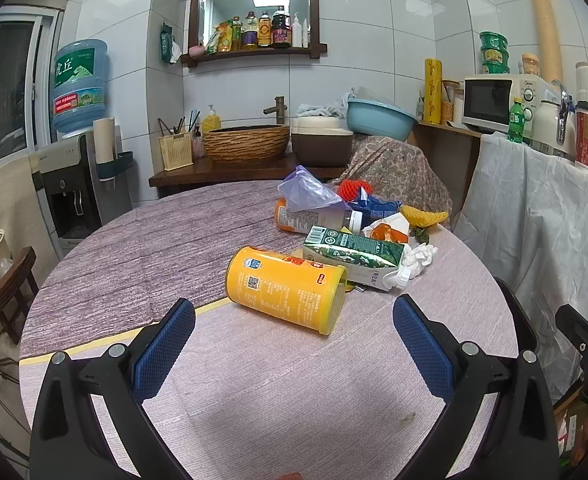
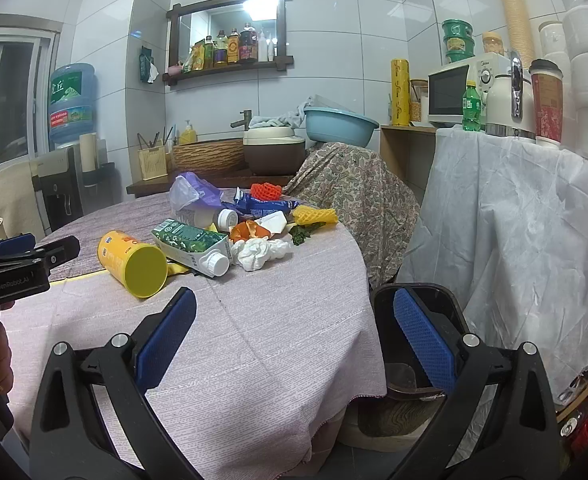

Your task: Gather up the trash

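A pile of trash lies on the round table (image 1: 254, 380): a yellow canister (image 1: 286, 290) on its side, a green milk carton (image 1: 353, 258), a plastic bottle (image 1: 313, 220) under a purple bag (image 1: 305, 188), crumpled tissue (image 1: 419, 256), yellow foam netting (image 1: 423, 216) and red netting (image 1: 353, 190). My left gripper (image 1: 294, 344) is open and empty, just in front of the canister. My right gripper (image 2: 294, 336) is open and empty over the table's right edge, nearer than the canister (image 2: 134, 262), carton (image 2: 192, 246) and tissue (image 2: 260, 252). A black bin (image 2: 409, 344) stands below it beside the table.
A chair draped in patterned cloth (image 2: 357, 192) stands behind the table. A white-covered counter (image 2: 513, 220) with a microwave (image 2: 461, 88) is at the right. A water dispenser (image 1: 74, 184) is at the left. The left gripper's body (image 2: 18, 268) shows at the right view's left edge.
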`<state>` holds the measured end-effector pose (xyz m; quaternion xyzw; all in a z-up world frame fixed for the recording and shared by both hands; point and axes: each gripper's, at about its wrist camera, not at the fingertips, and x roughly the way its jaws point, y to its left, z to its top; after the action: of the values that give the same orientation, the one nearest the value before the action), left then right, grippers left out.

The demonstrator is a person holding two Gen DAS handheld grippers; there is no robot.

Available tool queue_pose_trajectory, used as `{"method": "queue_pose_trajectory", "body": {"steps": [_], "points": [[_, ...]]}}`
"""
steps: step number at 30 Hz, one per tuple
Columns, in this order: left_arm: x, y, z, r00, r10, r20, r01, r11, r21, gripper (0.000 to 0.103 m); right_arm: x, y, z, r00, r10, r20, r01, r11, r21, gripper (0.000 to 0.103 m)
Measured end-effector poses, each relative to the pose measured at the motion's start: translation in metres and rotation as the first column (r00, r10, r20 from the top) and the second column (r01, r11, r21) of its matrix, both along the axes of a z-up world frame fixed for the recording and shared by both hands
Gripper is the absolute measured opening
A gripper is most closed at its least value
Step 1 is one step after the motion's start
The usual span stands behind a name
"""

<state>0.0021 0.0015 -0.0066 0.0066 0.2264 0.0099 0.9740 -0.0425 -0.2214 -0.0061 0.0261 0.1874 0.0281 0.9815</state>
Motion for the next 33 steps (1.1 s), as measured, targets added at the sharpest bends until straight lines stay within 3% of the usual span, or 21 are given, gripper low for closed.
{"method": "queue_pose_trajectory", "body": {"steps": [13,18,24,28,31,33], "points": [[0.002,0.003,-0.003,0.999,-0.019,-0.026,0.019,1.0,-0.017,0.098,0.0,0.002,-0.001,1.0,0.005,-0.004,-0.005,1.0,-0.003,0.098],[0.014,0.023,-0.01,0.993,-0.031,-0.115,0.02,0.995,-0.096,0.098,0.003,0.003,-0.003,1.0,0.015,-0.018,-0.015,1.0,-0.015,0.098],[0.036,0.063,-0.009,0.976,-0.05,-0.21,-0.019,0.949,-0.314,0.097,0.009,0.006,-0.011,0.999,0.018,-0.048,-0.02,0.999,-0.039,0.098],[0.047,0.06,0.001,0.976,-0.064,-0.206,-0.004,0.949,-0.314,0.094,0.015,0.007,-0.015,0.998,0.034,-0.061,-0.037,0.999,-0.04,0.098],[0.051,0.058,0.005,0.979,-0.044,-0.199,-0.01,0.965,-0.261,0.094,0.026,0.012,-0.015,0.988,0.133,-0.079,-0.135,0.991,-0.022,0.098],[0.051,0.065,0.005,0.98,-0.034,-0.195,-0.02,0.964,-0.267,0.095,0.043,0.022,-0.014,0.957,0.262,-0.123,-0.262,0.965,0.011,0.098]]}}
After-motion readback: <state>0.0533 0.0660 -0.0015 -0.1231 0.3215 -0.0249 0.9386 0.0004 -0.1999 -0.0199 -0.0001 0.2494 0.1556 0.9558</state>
